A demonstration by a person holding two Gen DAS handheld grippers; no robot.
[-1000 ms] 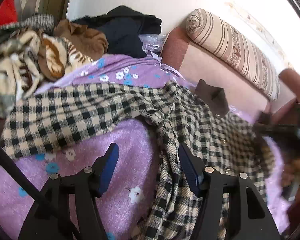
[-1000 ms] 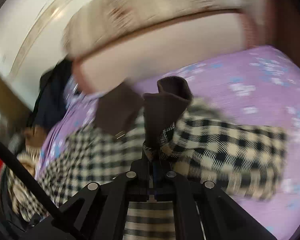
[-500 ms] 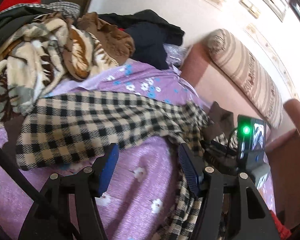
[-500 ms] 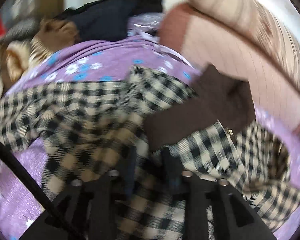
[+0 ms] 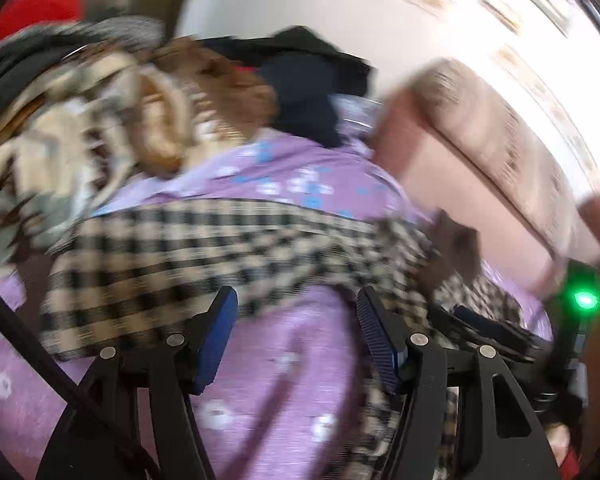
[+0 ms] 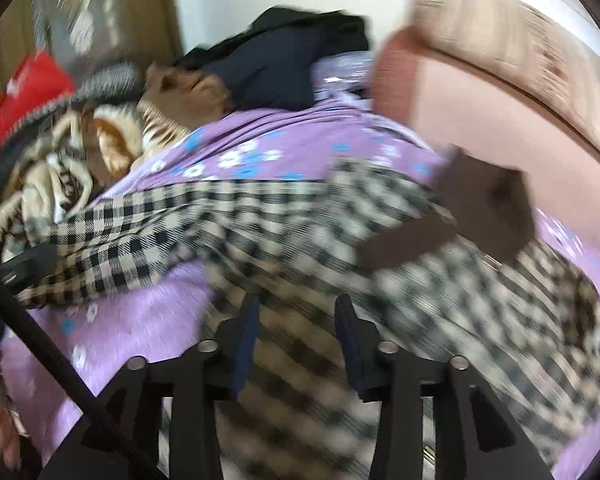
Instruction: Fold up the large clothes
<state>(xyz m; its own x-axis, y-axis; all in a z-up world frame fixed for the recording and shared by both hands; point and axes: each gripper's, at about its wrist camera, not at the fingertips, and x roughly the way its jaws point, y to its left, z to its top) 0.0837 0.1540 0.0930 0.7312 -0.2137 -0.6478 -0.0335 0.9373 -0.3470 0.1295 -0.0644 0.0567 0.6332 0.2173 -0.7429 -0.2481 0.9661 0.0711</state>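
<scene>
Left wrist view: the left gripper (image 5: 296,332) stands open over the purple flowered sheet (image 5: 292,360), nothing between its blue pads. The checked garment (image 5: 188,248) lies flat from nine o'clock across to three o'clock, its sleeve just beyond the fingertips. At four o'clock the right gripper (image 5: 496,330) shows beside a green light.

Right wrist view: here the right gripper's jaws have just been opening — checked cloth lies under and between them, unpinched. Only this view shows the brown collar (image 6: 476,208) at two o'clock clearly.

The garment looks soft, limp and fairly light — a seam or cuff edge would likely give the surest hold.
</scene>
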